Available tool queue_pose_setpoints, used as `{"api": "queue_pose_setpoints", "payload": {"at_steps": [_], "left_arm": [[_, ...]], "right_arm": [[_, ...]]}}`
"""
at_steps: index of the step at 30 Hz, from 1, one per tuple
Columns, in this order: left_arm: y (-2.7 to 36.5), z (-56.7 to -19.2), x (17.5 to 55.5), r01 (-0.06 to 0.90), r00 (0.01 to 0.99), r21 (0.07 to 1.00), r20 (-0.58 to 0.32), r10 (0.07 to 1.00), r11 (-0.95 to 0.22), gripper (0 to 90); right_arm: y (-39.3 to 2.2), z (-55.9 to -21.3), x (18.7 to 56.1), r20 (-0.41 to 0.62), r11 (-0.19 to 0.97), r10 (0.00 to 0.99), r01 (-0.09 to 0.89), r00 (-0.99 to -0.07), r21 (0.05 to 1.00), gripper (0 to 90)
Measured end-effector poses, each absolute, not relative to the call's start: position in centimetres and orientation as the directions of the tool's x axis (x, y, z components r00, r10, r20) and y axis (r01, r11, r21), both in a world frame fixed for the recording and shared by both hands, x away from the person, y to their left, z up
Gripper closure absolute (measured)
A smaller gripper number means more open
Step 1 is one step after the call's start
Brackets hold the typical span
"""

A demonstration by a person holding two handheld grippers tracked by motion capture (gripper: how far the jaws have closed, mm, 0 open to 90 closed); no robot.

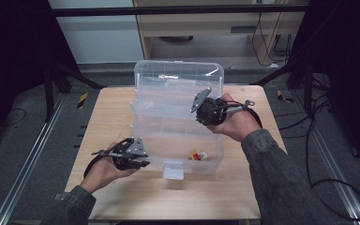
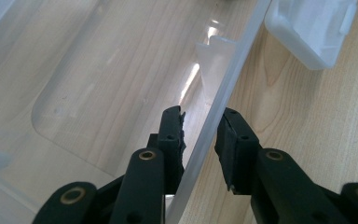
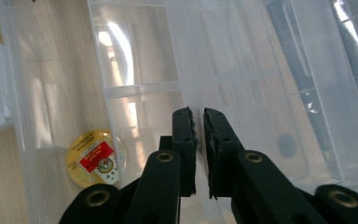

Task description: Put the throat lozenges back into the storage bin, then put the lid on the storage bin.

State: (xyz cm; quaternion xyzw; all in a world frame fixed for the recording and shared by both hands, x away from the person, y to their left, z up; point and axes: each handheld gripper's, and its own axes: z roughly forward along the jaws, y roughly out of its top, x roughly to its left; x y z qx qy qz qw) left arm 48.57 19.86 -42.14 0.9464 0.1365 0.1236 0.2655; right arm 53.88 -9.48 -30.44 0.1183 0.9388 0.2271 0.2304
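Clear plastic tiered box [image 1: 178, 123] open on wooden table [image 1: 112, 117]; small gold-red round tin [image 3: 93, 157] inside. Left gripper [image 2: 200, 140] jaws straddle front wall, gapped. Right gripper [image 3: 199, 135] clamps a tray edge.

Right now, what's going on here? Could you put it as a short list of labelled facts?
Table: wooden table
Box: clear plastic box, lid raised, white latch at front
Inside: small round gold tin with red label
Left gripper: jaws straddle the box's front wall, a gap remaining
Right gripper: jaws pinched on an inner tray's thin wall
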Motion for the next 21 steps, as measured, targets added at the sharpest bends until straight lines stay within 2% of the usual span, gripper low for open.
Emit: {"api": "queue_pose_setpoints", "payload": {"at_steps": [21], "left_arm": [[19.43, -42.04, 48.33, 0.189, 0.925, 0.545, 0.179, 0.334, -0.816, 71.1]], "right_arm": [[-9.48, -30.68, 53.66, -0.378, 0.864, 0.328, 0.113, -0.866, 0.490, 82.1]]}}
